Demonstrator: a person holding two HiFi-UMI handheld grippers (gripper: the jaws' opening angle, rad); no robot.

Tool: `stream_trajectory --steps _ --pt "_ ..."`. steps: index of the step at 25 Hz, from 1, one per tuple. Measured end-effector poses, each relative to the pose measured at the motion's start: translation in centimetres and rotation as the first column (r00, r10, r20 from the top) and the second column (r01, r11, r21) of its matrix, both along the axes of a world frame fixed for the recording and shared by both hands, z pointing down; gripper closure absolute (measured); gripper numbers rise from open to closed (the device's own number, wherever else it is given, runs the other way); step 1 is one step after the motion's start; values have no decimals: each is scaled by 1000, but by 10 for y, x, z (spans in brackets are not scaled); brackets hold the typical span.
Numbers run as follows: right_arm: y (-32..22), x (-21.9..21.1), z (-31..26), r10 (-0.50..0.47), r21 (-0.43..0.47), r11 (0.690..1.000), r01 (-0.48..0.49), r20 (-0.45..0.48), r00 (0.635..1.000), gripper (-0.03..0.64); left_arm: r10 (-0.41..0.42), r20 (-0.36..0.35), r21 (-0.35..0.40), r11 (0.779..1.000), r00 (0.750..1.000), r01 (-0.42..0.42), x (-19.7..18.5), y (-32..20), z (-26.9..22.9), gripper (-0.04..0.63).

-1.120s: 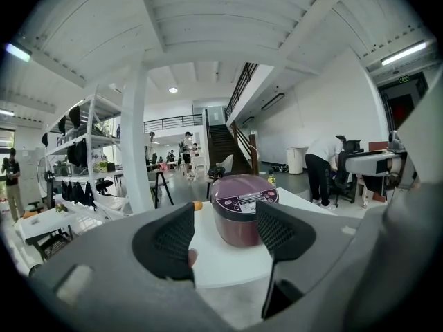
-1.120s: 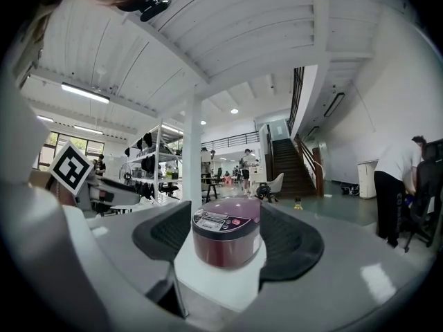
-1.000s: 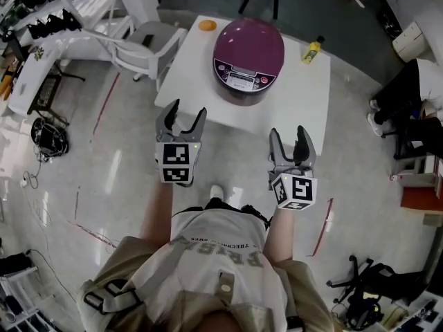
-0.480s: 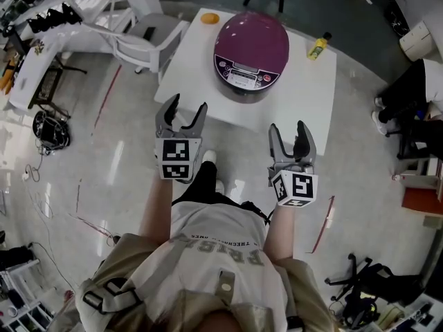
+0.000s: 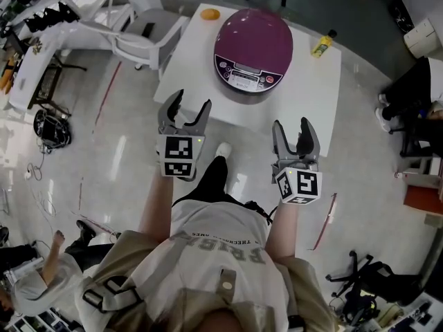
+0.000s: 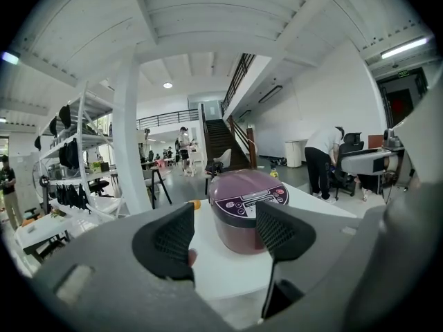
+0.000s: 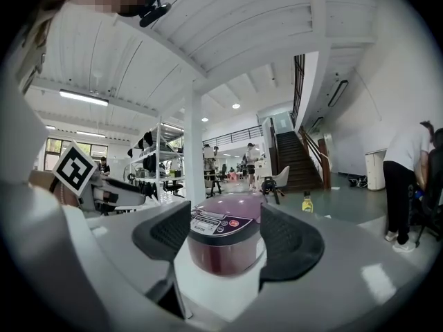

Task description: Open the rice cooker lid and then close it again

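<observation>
my left gripper (image 5: pixel 190 107) and my right gripper (image 5: pixel 291 127) are both open and hold nothing. the purple rice cooker (image 5: pixel 252 43) sits shut on the white table (image 5: pixel 308 92) ahead.

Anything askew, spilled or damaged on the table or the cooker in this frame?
Nothing stands out. The rice cooker sits upright on the white table, lid shut; a yellow bottle stands at one far corner, a small orange object at the other. No spill. The left tool and right tool are open and empty.
</observation>
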State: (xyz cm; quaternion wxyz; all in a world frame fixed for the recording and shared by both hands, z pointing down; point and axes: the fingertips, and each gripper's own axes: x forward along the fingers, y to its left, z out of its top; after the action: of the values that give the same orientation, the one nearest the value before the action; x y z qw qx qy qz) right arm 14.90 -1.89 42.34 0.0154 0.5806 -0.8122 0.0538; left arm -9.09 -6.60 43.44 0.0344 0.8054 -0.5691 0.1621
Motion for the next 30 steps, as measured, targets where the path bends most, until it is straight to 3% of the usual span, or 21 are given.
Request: stream_trajectory --steps 14,22,26,30 --pt "-50 -4 7 -6 -10 1000 5 -42 999 327 104 -6 -22 994 995 -104 17 -58 11 308" --pt "-83 -17 6 -58 -19 998 56 -66 996 324 209 50 -52 977 977 -206 31 -81 19 270" --pt "-99 -26 8 -92 -30 995 90 -93 991 321 268 84 -73 962 960 -263 37 -93 27 266" --pt "-111 -36 11 -145 -53 989 140 -127 981 317 354 160 -99 935 921 -342 48 -100 34 252"
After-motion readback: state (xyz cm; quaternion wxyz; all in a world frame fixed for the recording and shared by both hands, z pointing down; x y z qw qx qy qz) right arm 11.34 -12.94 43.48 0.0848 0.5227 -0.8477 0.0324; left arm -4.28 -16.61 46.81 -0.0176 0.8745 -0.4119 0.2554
